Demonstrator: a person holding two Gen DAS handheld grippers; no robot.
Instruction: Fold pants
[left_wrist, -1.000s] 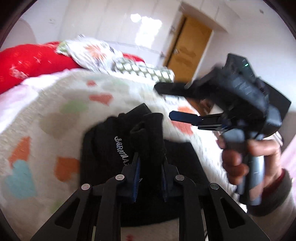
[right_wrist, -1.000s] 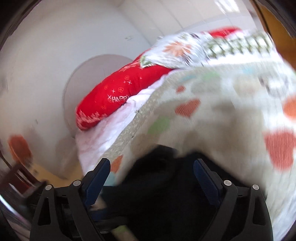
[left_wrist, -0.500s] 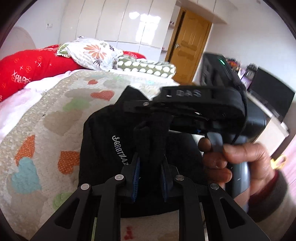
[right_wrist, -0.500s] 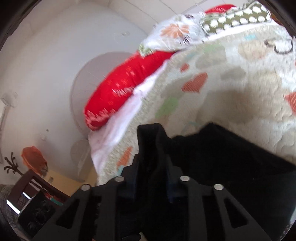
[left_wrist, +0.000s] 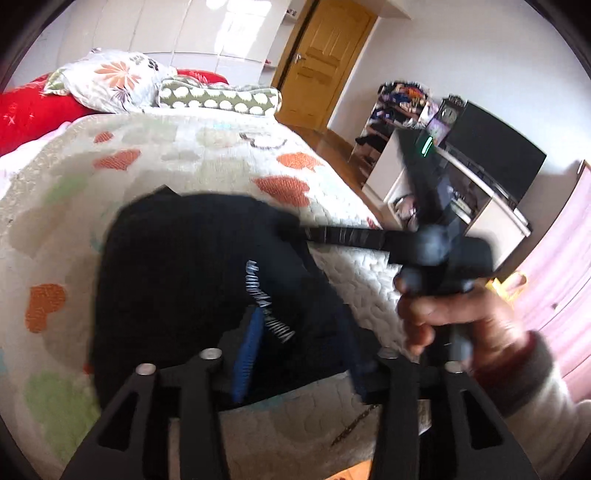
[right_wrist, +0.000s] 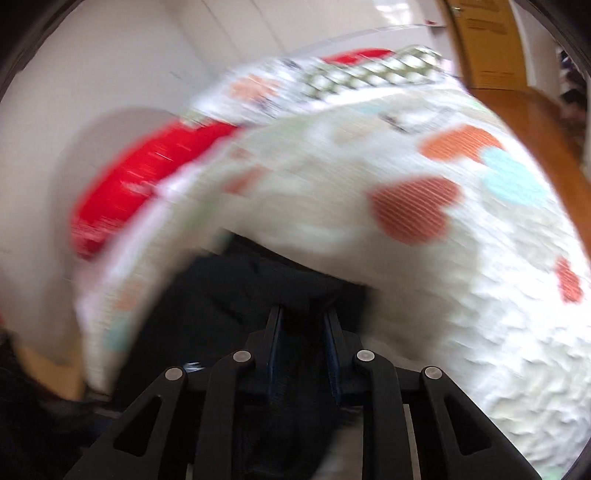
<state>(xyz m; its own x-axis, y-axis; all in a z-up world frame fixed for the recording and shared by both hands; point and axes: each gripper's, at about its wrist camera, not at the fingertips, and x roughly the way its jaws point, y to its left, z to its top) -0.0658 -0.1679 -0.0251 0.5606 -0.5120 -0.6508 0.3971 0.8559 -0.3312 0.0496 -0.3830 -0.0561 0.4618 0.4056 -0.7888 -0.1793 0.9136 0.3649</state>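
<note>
Pants (left_wrist: 192, 288), black, lie bundled on the near end of a heart-patterned quilt (left_wrist: 207, 155). The left gripper (left_wrist: 301, 350) has just opened, cloth loose between its jaws; the right gripper (right_wrist: 303, 332) pinches a fold. Mid-fold, apparently; next, lay that fold flat.

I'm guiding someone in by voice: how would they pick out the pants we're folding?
Find the bed with the white quilt dotted with coloured hearts. In the middle of it, in front of the pillows, lies a bunched-up heap of cloth: the pants. They are the only black thing on the quilt, with a strip of white lettering.
</note>
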